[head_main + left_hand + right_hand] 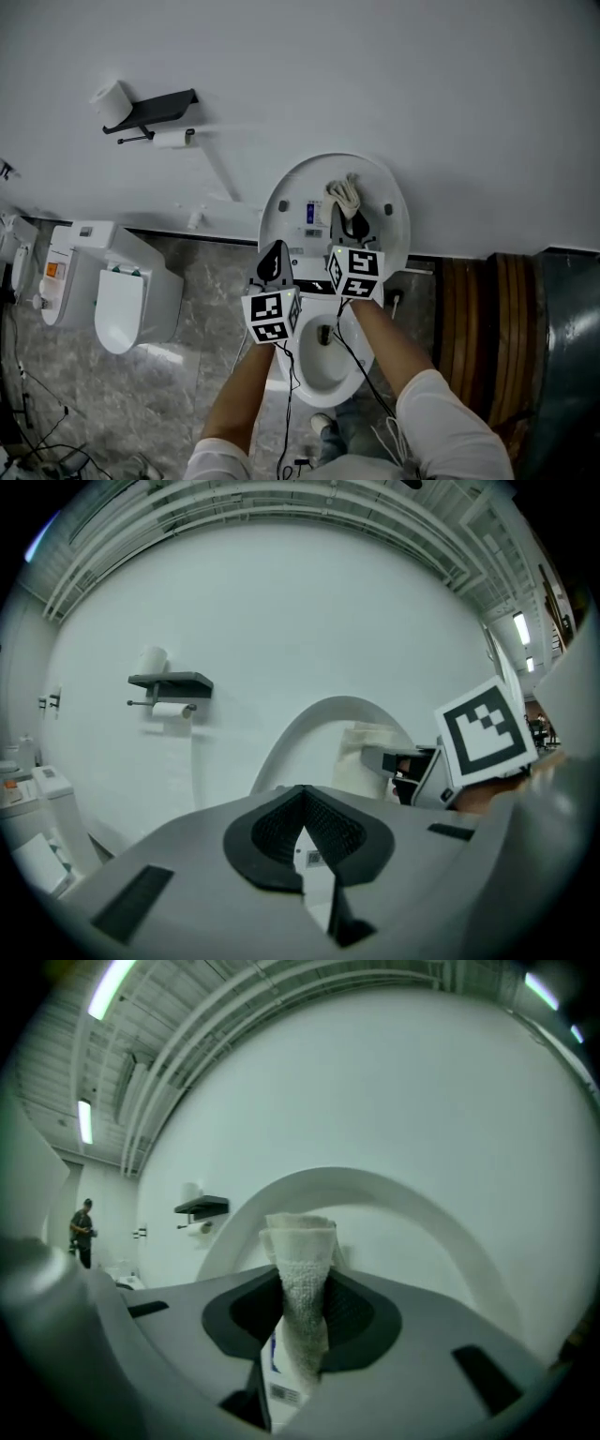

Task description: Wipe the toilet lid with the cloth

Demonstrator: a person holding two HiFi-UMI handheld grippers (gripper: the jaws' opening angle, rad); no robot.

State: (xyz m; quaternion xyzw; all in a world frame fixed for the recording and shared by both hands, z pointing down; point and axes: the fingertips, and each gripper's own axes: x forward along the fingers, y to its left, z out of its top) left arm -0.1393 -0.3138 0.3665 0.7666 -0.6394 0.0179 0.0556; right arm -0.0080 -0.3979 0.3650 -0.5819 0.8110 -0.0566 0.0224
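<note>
I judged the wiping to be somewhere in its early or middle part. My right claw (345, 220) was closed on the cloth (343, 194), which stood out past its tips as a folded white bunch. Just ahead of those tips was the inner face of the raised toilet lid (281, 202). Whether the cloth really pressed on the lid, I could not tell. No view showed which part of the lid was already clean, so I took most of the surface as left to do. My left claw (275, 251) was fully closed with nothing in it, just beside the right one. I counted one cloth, one lid and two claws. Well to the left of the left claw were two paper rolls (112, 101) and one second toilet (122, 295).
</note>
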